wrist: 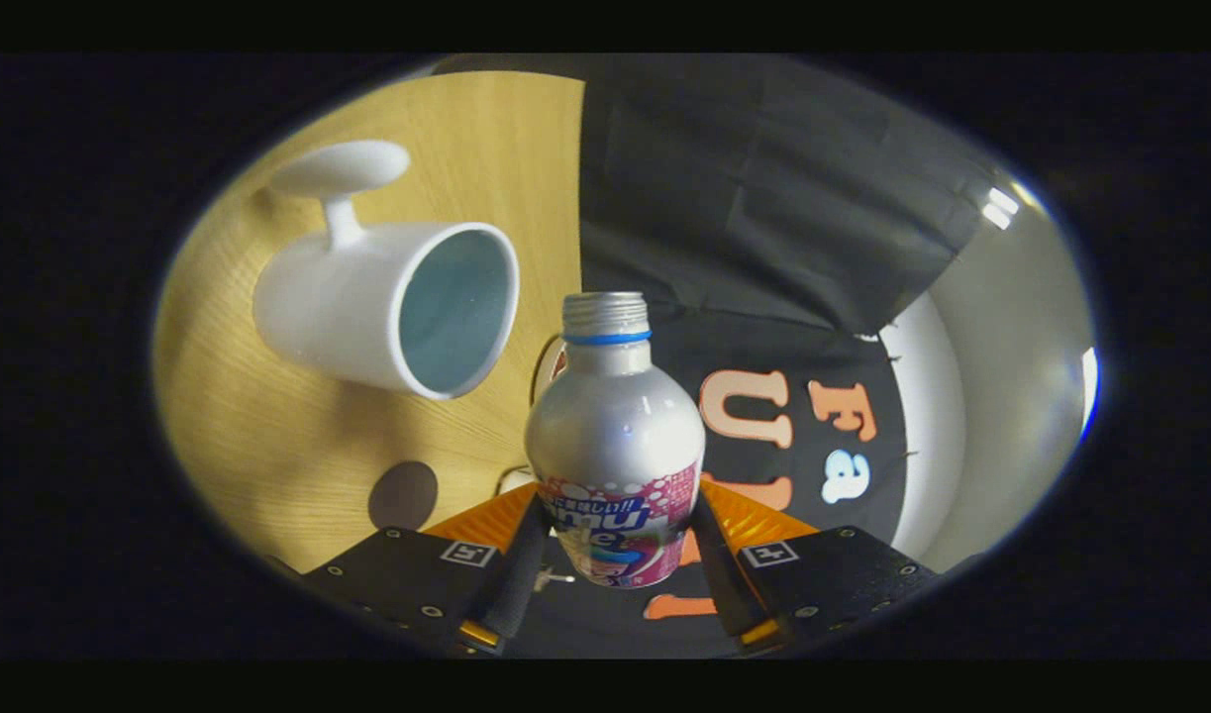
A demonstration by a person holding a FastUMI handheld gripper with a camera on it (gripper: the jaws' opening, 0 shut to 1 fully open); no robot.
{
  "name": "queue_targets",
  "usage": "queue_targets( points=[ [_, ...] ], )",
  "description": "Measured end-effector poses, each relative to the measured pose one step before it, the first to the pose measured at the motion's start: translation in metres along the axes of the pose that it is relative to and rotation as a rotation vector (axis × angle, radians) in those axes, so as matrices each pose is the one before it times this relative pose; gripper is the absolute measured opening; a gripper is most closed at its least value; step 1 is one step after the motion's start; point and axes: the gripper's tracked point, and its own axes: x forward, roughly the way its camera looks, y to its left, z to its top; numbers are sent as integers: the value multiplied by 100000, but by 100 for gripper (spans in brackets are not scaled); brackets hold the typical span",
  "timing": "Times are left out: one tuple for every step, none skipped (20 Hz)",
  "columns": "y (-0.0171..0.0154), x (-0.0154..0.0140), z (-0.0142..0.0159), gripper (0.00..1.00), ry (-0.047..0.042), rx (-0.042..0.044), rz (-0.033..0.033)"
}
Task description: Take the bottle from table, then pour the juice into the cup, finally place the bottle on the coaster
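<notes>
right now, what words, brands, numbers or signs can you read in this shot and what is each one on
bottle label: coloured print, curved round the body and partly hidden by the jaws; too blurred to quote.
square markers on the gripper: black-and-white patterns, no words or numbers.
cup: plain, no text.
The jaws are shut on the bottle's lower body.

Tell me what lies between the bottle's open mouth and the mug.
Nothing: in the gripper view, bare wooden table separates the bottle, clamped in the tongs, from the white mug.
</notes>
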Motion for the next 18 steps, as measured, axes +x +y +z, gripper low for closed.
queue_targets(
  points=[
    [38,243,-635,75,1792,8507,1547],
    [72,354,-813,75,1969,8792,1540],
    [-11,497,-650,75,1794,9057,1770],
    [-50,328,-550,75,1606,9296,1553],
    [-67,301,-396,75,1282,9217,1149],
    [1,7,-417,75,1033,8696,1229],
    [-343,264,-141,75,398,8240,946],
    [-441,193,-282,75,473,6221,3],
    [-385,414,-119,75,331,5644,559],
    [-222,409,-74,75,83,5259,620],
    [-124,477,-183,75,-131,5347,739],
    [-126,371,-247,75,131,5572,916],
    [162,369,-351,75,749,5552,1597],
    [54,320,-256,75,141,5701,1428],
    [9,289,-102,75,168,5313,1494],
    [155,294,-204,75,765,4934,1362],
    [98,129,-413,75,427,4677,1109],
    [-83,177,-284,75,801,4537,944]
  ],
)
